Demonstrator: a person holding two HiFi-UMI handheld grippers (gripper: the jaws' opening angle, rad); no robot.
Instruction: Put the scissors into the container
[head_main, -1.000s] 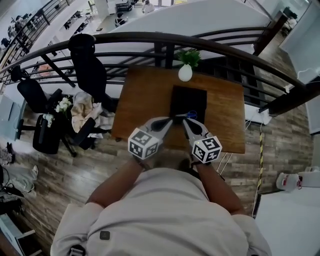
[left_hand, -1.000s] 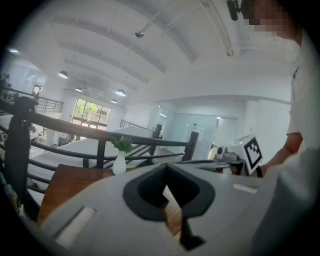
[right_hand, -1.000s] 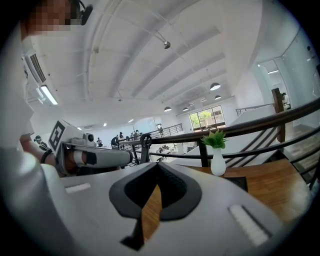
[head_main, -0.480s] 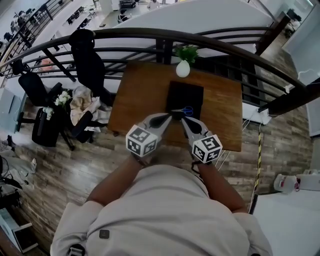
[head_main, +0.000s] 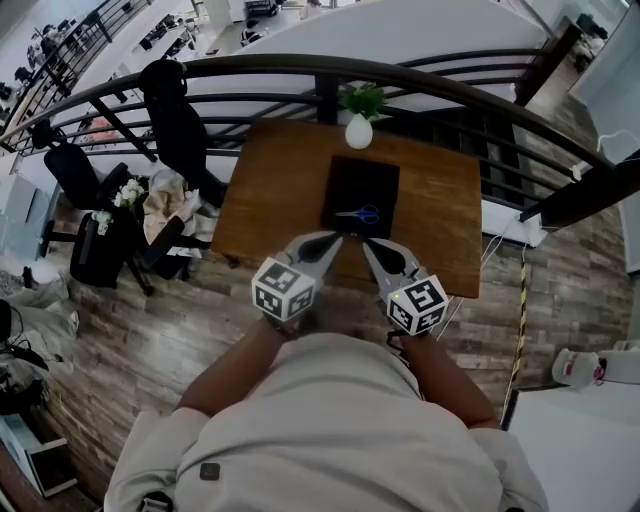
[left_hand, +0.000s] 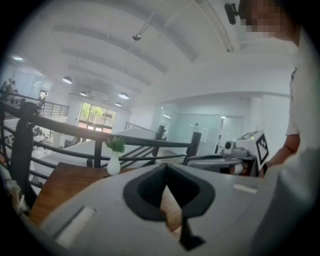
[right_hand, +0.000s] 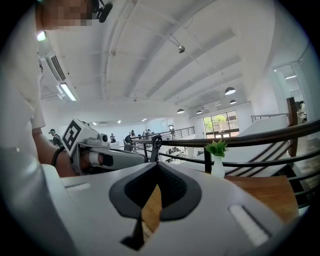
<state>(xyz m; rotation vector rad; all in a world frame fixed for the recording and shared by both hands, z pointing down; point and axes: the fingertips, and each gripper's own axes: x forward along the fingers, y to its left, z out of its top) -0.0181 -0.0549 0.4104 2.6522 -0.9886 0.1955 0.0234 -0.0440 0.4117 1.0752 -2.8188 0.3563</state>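
The scissors (head_main: 358, 213) were too small in the head view to tell whether their blades lay open or closed in the black container (head_main: 345, 180). The left gripper (head_main: 336, 238) and right gripper (head_main: 368, 243) covered part of the desk's (head_main: 440, 210) near edge. In both gripper views the grey bodies hid container and scissors; only a sliver of wood showed behind the closed tips.

Left gripper (head_main: 338, 238), right gripper (head_main: 367, 243): jaws together

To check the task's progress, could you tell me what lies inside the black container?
Blue-handled scissors lie inside the container; nothing else shows there. What lies beneath them is covered.
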